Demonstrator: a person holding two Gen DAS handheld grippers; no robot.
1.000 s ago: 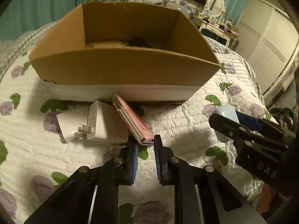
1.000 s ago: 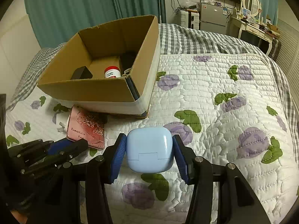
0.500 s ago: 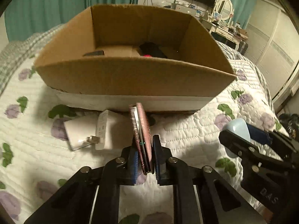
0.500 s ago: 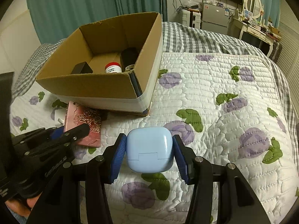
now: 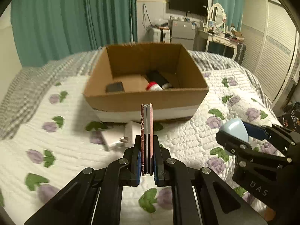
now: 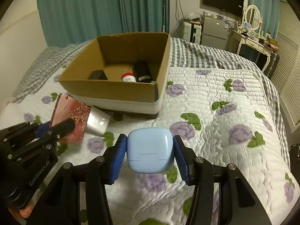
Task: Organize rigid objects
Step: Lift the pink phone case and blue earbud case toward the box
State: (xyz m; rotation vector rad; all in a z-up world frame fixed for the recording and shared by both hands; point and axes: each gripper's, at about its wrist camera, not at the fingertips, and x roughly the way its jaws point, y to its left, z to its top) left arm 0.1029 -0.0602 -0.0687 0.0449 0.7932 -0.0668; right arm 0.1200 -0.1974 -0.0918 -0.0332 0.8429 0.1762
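Observation:
My left gripper (image 5: 146,161) is shut on a thin pink case (image 5: 146,131) with a rose pattern, held on edge above the quilt; it also shows in the right wrist view (image 6: 74,117). My right gripper (image 6: 150,158) is shut on a pale blue rounded case (image 6: 150,150), also seen at the right of the left wrist view (image 5: 235,130). An open cardboard box (image 5: 146,98) stands ahead on the bed and holds a black block (image 5: 114,86), a red-capped bottle (image 5: 153,86) and a black cylinder (image 5: 156,77). A white charger (image 5: 127,134) lies in front of the box.
The flowered white quilt (image 6: 215,112) covers the bed, with a grey checked blanket (image 6: 196,52) behind. Teal curtains, a small fridge and a dressing table stand at the back. White louvred wardrobe doors are at the right.
My left gripper closed on the pink case, turned it on edge and lifted it off the quilt. Both grippers rose, so I see into the box. The blue case stayed gripped.

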